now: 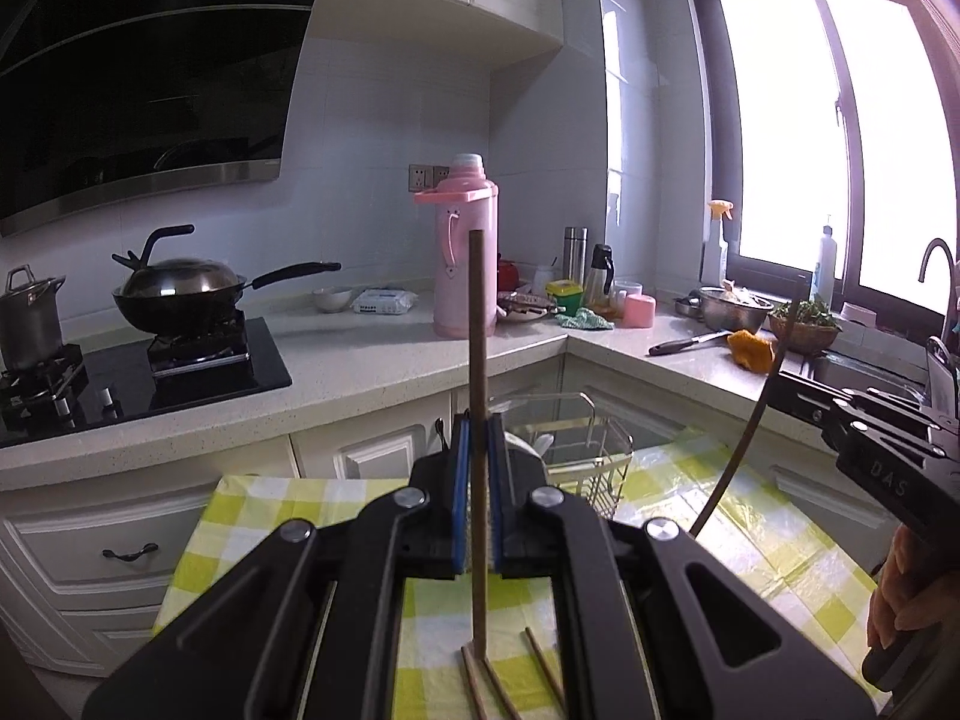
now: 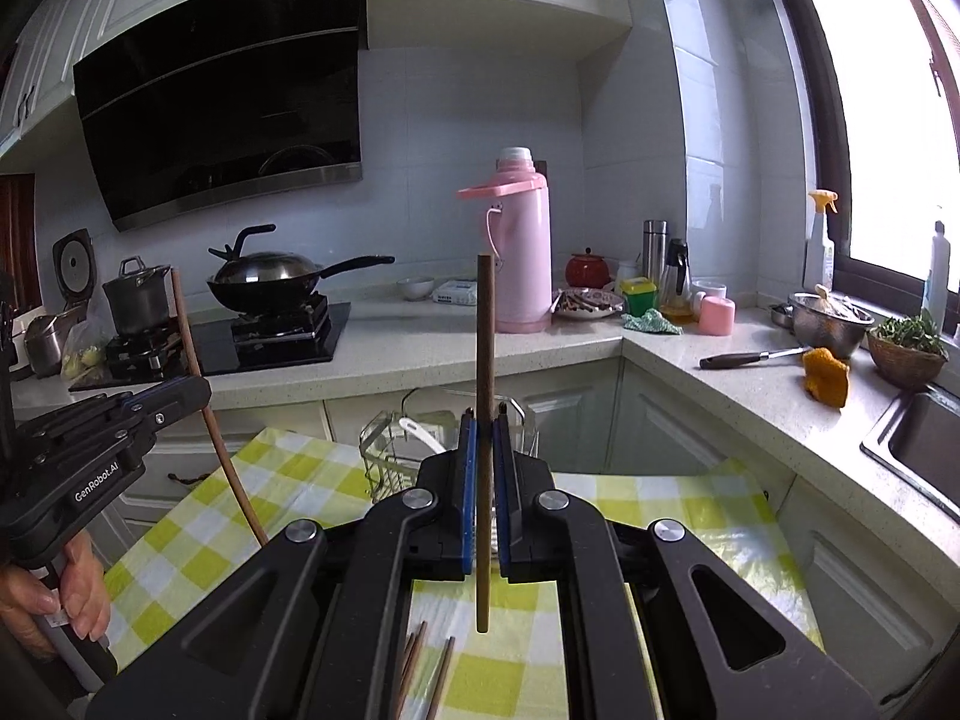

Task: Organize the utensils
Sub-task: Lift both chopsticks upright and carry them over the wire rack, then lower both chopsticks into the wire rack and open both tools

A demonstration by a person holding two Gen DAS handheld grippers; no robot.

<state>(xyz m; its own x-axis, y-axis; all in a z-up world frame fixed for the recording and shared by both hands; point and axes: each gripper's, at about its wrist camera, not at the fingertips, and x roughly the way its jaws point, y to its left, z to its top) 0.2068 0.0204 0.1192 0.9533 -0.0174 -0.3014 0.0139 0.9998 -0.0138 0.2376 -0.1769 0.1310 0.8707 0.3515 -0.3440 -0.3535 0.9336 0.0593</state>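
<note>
left gripper (image 1: 478, 450): jaws clamp chopstick (image 1: 477, 360) upright | right gripper (image 2: 485, 450): jaws clamp second chopstick (image 2: 485, 396) upright | we see wire rack (image 1: 594, 456) at surface's far edge, just beyond both

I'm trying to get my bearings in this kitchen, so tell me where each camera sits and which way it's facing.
Left wrist: on the left claw, facing the stove corner and window; its chopstick stands upright, and the right claw and a hand show at right.
Right wrist: on the right claw, facing likewise; the left claw with its hand shows at left.
Shared: pink thermos, wok, wire rack, checked cloth, loose chopsticks.
</note>
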